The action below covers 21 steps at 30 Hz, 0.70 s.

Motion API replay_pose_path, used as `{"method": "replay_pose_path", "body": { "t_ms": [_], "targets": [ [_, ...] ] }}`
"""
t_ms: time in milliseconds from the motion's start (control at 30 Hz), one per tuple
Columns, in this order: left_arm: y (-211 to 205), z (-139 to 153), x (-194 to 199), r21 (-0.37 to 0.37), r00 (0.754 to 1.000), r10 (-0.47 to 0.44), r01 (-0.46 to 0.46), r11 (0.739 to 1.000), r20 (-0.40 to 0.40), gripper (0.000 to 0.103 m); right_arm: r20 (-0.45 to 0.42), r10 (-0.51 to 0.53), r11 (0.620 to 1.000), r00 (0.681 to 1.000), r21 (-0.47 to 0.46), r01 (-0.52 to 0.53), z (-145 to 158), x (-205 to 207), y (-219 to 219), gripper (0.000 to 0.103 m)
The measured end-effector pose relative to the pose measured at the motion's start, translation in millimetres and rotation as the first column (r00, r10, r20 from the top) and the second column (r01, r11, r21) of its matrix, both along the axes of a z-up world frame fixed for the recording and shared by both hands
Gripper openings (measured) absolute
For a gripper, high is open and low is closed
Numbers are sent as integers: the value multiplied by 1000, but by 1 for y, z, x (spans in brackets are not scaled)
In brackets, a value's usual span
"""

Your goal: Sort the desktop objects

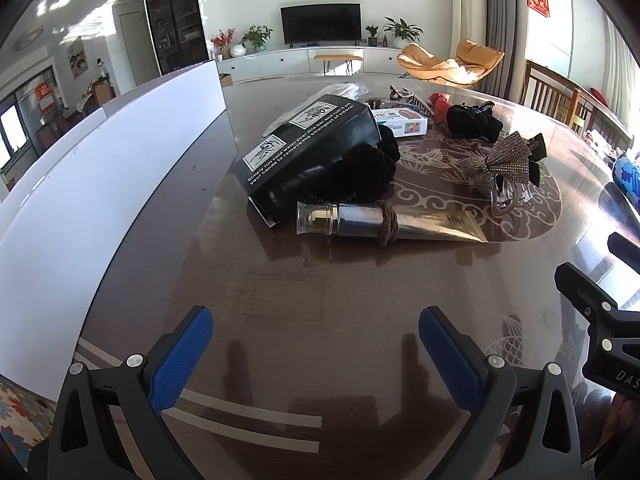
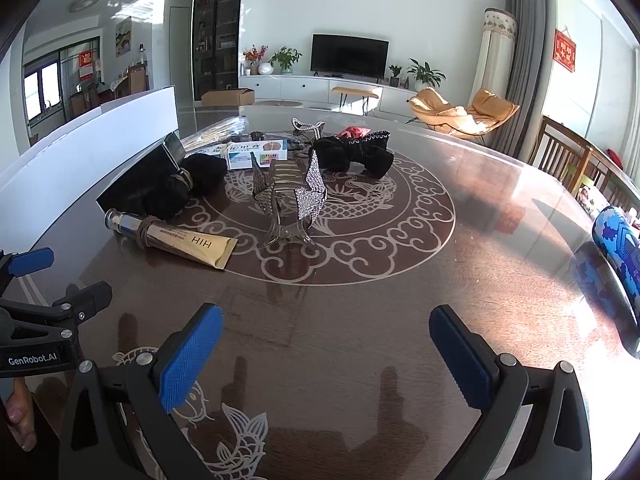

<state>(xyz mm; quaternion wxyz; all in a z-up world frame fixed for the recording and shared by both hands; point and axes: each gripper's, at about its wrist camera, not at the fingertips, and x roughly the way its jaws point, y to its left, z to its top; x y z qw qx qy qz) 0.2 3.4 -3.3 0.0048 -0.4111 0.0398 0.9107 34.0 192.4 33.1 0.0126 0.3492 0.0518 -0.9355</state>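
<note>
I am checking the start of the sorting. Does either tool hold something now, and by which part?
Nothing is held. The left tool and the right tool both stand open over the bare table, short of the gold tube and the hair clip.

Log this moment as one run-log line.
left gripper: open, empty | right gripper: open, empty | gold tube: on table, untouched
</note>
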Motion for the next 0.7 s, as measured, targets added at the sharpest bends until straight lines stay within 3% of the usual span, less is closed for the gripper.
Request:
{"method": "replay_pose_path", "body": {
  "t_ms": [700],
  "targets": [
    [1, -7, -2, -14, 999, -15, 16, 1000, 50, 103, 26, 0, 1000, 1000, -11, 1, -3, -5, 0, 103]
  ]
}}
